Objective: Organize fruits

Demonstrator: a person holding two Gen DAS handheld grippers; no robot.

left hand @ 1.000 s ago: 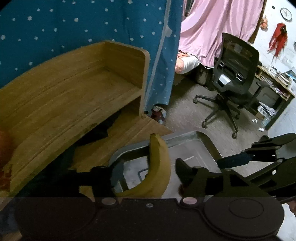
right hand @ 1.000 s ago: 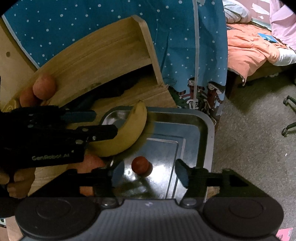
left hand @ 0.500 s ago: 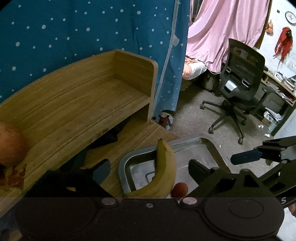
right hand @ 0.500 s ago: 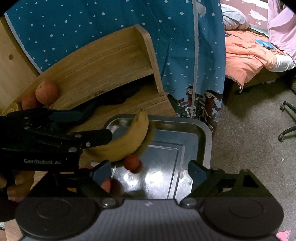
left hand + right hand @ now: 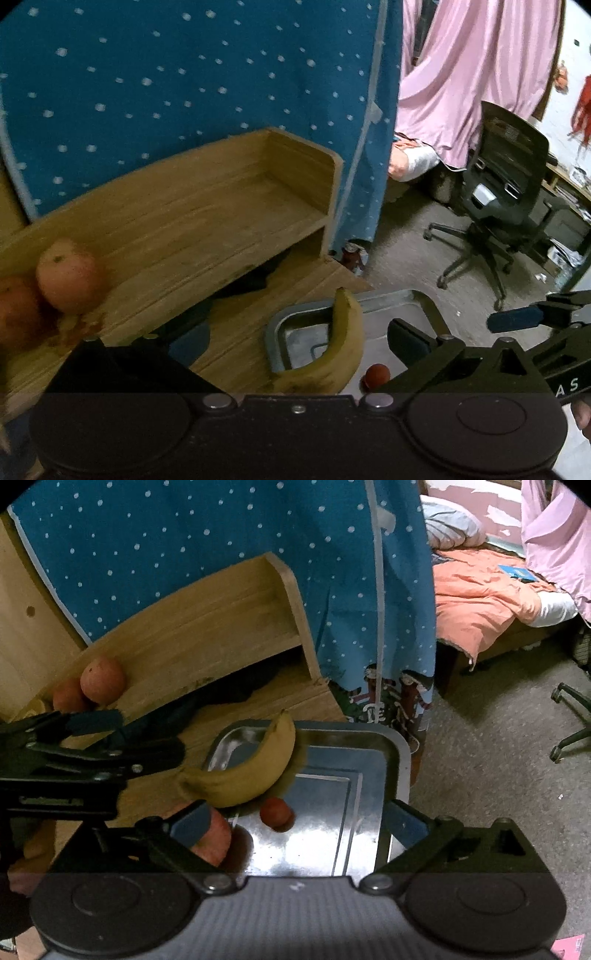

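Wooden desk [image 5: 236, 716] with a dotted blue curtain [image 5: 221, 535] behind it. We see the banana [image 5: 247, 771] lying loose across the near-left corner of the metal tray [image 5: 399, 753], its tip over the rim. A small red fruit [image 5: 275, 811] sits on the tray floor just beside it, and an apple [image 5: 216, 840] lies at the tray's left edge. Our left gripper [image 5: 297, 338] and right gripper [image 5: 295, 821] have both just been opening; jaws spread wide, nothing pinched. Two more apples [image 5: 92, 686] rest on the wooden shelf [image 5: 207, 627]. An office chair [image 5: 506, 206] stands on the carpet.
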